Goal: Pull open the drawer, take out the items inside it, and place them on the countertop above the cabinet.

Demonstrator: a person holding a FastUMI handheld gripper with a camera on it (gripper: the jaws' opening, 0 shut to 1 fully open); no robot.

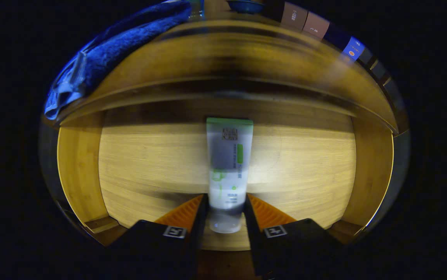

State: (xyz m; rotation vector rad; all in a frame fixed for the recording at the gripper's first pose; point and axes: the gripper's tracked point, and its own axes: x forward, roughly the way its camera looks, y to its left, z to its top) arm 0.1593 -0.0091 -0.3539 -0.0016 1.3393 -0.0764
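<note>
Your tube point(229, 171), white with green print and a green crimped end, lies lengthwise in the open drawer point(79, 171), its cap end toward you and its crimped end pointing at the cabinet. The gripper point(226, 208) has its jaws clenched on the tube, one finger point(186, 214) pressed against each side of the lower body just above the cap. You are looking at a blurred picture, so whether the tube rests on the drawer floor or is lifted off it cannot be told. The wooden drawer floor spreads out on both sides of the tube. Beyond the drawer, the cabinet's wooden surface point(246, 46) runs across above it. A blue towel point(114, 50) lies bunched on the surface's left end, a dark blue bowl point(246, 6) sits farther back, and a row of boxes point(316, 25) stands along the right.
</note>
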